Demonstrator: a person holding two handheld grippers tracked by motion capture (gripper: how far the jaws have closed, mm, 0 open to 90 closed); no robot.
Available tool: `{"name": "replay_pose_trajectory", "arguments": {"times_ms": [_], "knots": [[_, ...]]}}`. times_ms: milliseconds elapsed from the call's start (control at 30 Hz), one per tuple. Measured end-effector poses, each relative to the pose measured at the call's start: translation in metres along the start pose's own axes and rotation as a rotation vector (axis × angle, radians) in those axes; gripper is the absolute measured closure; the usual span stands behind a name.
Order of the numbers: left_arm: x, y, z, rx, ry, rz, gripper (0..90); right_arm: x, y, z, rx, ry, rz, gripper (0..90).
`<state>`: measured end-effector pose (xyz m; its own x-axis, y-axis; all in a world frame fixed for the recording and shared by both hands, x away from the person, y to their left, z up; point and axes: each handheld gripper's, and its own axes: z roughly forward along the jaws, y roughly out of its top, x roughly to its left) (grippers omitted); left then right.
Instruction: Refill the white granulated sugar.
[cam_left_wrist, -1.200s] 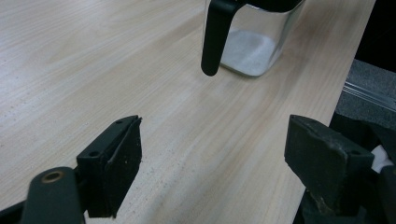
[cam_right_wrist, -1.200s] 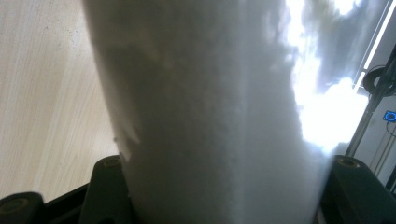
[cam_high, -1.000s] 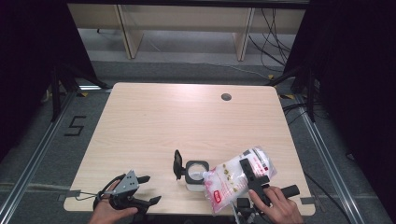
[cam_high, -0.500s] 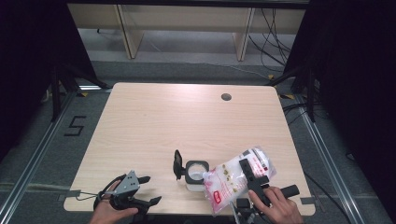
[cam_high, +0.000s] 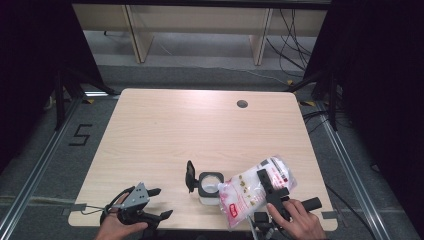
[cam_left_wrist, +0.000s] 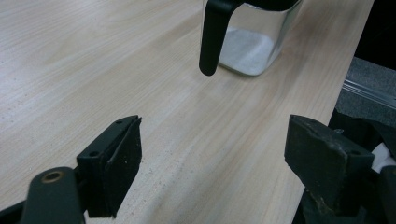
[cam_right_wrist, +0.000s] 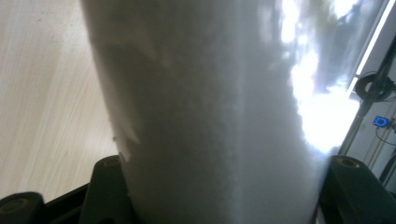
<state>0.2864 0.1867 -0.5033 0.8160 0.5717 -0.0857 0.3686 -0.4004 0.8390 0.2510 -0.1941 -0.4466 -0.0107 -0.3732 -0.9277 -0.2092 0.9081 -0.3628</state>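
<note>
Here, right claw (cam_high: 272, 189) grips bag (cam_high: 250, 187) — apparently over jar (cam_high: 210, 186).

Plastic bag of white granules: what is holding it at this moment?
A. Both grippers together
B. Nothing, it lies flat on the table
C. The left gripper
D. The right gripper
D. The right gripper is clamped on the plastic bag, tilted toward the clear container, while the left gripper sits open and empty near the table's front edge.

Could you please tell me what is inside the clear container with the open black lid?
The clear container holds a shallow layer of white granules across its bottom. The bag gripped by the right gripper leans over its rim, so part of the inside is covered in the high view.
</note>
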Motion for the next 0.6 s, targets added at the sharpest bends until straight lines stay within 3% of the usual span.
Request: {"name": "replay_pose_trajectory", "arguments": {"times_ms": [33, 67, 133, 267, 300, 333, 433, 533, 600], "knots": [[-0.0013, -0.0001, 0.0004, -0.004, -0.002, -0.015, 18.6, 0.0013, 0.0001, 0.0001, 0.001, 0.005, -0.002, 43.5], [-0.0004, 0.0006, -0.0007, 0.01, 0.004, -0.003, 18.6, 0.0023, 0.0001, -0.0002, 0.002, 0.009, 0.016, 43.5], [-0.0006, 0.0006, -0.0006, 0.005, 0.004, -0.007, 18.6, 0.0015, 0.0001, -0.0004, -0.005, -0.011, -0.011, 43.5], [-0.0005, 0.0003, -0.0001, -0.012, -0.004, -0.009, 18.6, -0.0003, 0.0036, -0.0002, -0.002, -0.013, -0.004, 43.5], [0.0013, 0.0013, -0.0009, 0.004, 0.001, 0.024, 18.6, -0.0005, 0.0041, -0.0005, -0.011, -0.018, -0.01, 43.5], [-0.0006, 0.0002, -0.0003, 0.002, 0.002, -0.007, 18.6, 0.0006, 0.0041, -0.0004, -0.01, -0.017, -0.007, 43.5], [-0.001, 0.0001, -0.0001, -0.005, -0.004, -0.012, 18.6, -0.0021, 0.0042, -0.0001, -0.018, -0.031, -0.041, 43.5], [-0.0012, -0.0001, 0.0, -0.01, -0.005, -0.015, 18.5, 0.002, 0.0045, -0.0004, 0.0, -0.014, 0.012, 43.7], [-0.0011, 0.0, -0.0005, -0.005, -0.005, -0.01, 18.5, -0.001, 0.0044, -0.0006, -0.004, -0.023, -0.026, 43.7]]}}
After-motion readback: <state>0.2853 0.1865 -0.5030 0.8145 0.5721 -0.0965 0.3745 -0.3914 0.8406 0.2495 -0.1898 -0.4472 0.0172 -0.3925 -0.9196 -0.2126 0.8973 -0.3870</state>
